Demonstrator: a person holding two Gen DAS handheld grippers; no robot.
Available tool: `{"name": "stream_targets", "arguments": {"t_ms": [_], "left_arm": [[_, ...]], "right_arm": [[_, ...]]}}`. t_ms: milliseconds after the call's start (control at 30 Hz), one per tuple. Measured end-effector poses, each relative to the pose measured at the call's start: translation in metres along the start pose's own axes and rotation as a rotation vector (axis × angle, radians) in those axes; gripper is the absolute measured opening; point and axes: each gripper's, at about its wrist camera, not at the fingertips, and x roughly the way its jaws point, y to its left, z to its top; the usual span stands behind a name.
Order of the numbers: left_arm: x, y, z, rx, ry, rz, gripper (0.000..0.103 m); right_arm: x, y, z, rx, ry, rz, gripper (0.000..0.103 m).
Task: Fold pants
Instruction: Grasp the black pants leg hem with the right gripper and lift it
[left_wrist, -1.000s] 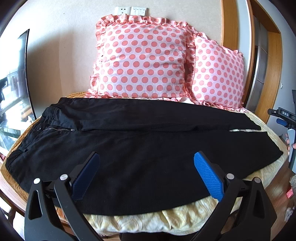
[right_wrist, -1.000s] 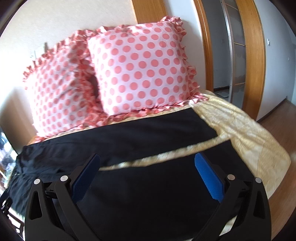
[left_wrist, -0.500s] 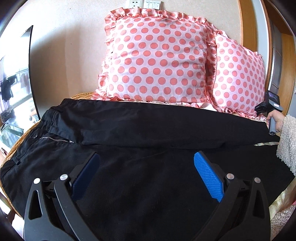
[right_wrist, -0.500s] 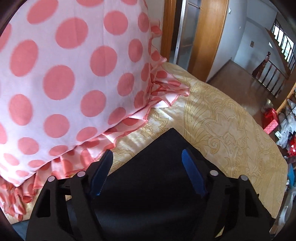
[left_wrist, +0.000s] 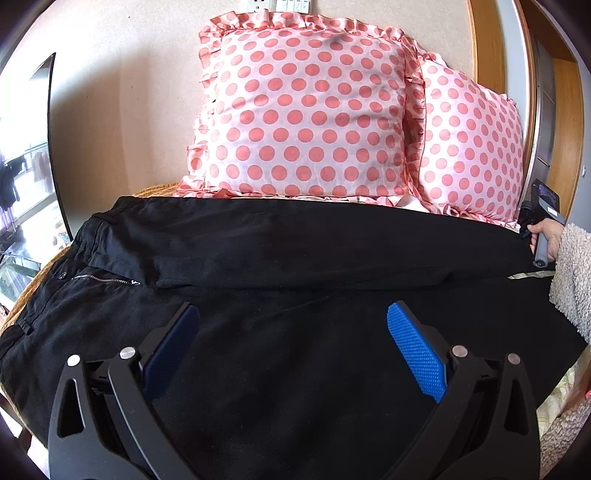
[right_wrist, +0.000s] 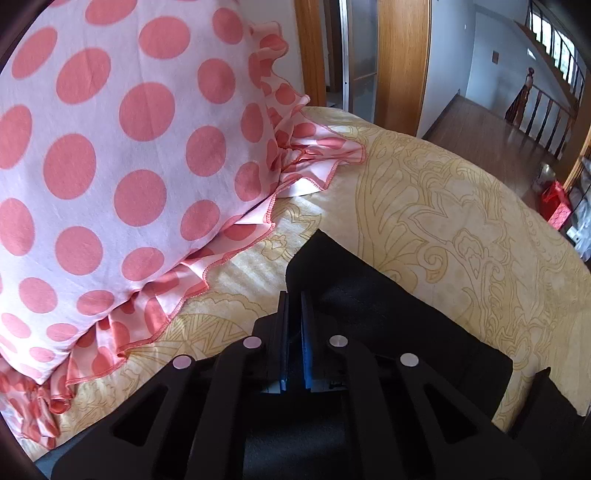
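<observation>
**A:** Where are the trousers lying?

**B:** The black cotton pants (left_wrist: 295, 314) are spread flat across a bed with a pale yellow patterned bedspread (right_wrist: 443, 221). The waistband is at the left of the left wrist view, with the silver zip (left_wrist: 105, 278) showing, and the legs run off to the right. The far leg lies in front of two pink cushions with coral polka dots and frilled edges (left_wrist: 306, 118), its far edge close against their frills.

**A:** And the left gripper?

**B:** The left gripper (left_wrist: 291, 347) hangs over the middle of the near leg, its blue-padded fingers (left_wrist: 415, 354) wide apart with nothing between them. I cannot tell whether they touch the cloth.

**A:** The right one?

**B:** In the right wrist view, the right gripper (right_wrist: 294, 306) has its fingers drawn together on the black fabric at the hem end of the far leg, near its corner and just beside the cushion frill. From the left wrist view, the same tool shows at the far right edge, held in the person's right hand (left_wrist: 550, 236), which comes out of a fluffy cream sleeve (left_wrist: 572, 273).

**A:** Anything else around?

**B:** A wooden door frame (right_wrist: 402, 62) stands behind the bed, and past it a wooden floor and a stair railing (right_wrist: 546, 110).
</observation>
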Motion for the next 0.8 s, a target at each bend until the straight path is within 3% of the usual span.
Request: {"name": "stream_targets", "arguments": {"t_ms": [200,400,800], "left_arm": [[-0.016,0.019,0.001,-0.079,-0.013,0.015,0.101],[-0.039,0.03,-0.002,-0.093,-0.069,0.119,0.101],[-0.077,0.047,-0.007,-0.13,-0.098,0.151,0.101]], "right_arm": [[-0.036,-0.04,-0.011,0.085,-0.04,0.197,0.004],[-0.079,-0.08,-0.036,0.119,-0.071,0.324,0.004],[-0.172,-0.192,-0.127,0.216,-0.157,0.561,0.003]]}}
